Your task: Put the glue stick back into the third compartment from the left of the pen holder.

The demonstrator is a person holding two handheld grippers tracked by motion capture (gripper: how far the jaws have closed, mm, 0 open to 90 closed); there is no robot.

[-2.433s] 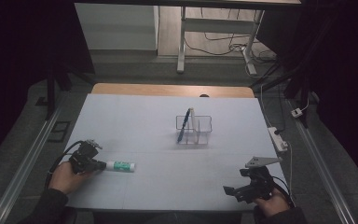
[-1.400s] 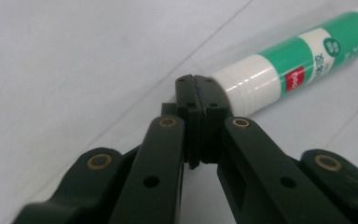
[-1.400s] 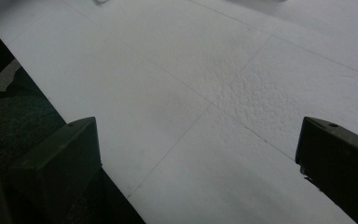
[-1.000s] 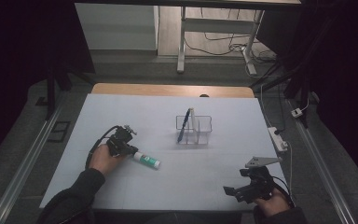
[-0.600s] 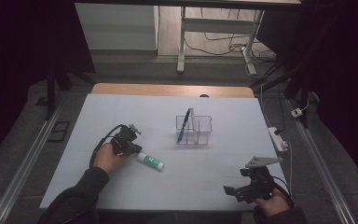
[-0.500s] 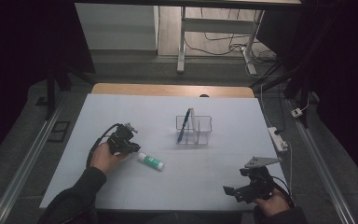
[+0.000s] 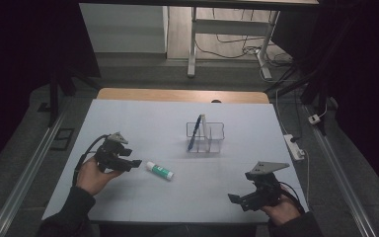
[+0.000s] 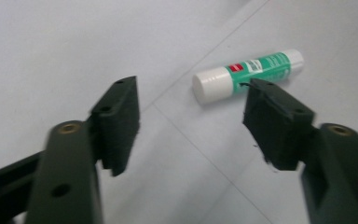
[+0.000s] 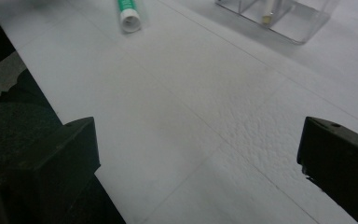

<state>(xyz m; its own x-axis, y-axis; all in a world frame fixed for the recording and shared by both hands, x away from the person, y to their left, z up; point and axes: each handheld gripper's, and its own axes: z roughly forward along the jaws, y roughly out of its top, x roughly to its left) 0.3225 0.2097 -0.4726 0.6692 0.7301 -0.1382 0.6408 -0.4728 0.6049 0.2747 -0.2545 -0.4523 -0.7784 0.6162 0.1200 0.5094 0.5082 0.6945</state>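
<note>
A green-and-white glue stick [image 7: 159, 171] lies flat on the white table [image 7: 143, 118], free of any grip. My left gripper [image 7: 134, 164] is just to its left; its jaws have just been opening and stand open with nothing between them. In the left gripper view the glue stick [image 8: 247, 76] lies a little beyond the black pads [image 8: 121, 121]. My right gripper [image 7: 234, 199] rests open near the table's front right, and its own view shows the glue stick [image 9: 128, 11] far off. A clear divided holder [image 7: 205, 137] with a blue pen [image 7: 194, 132] stands mid-table.
A white power strip [image 7: 294, 146] lies off the table's right edge. The table's wooden far edge [image 7: 182, 95] borders a dark floor with cables. The clear holder [image 9: 284, 14] appears at the top right of the right gripper view.
The left gripper carried the glue stick from the table's left toward the middle, laid it down, let go and drew back left with its jaws opened. The right gripper stayed put.
</note>
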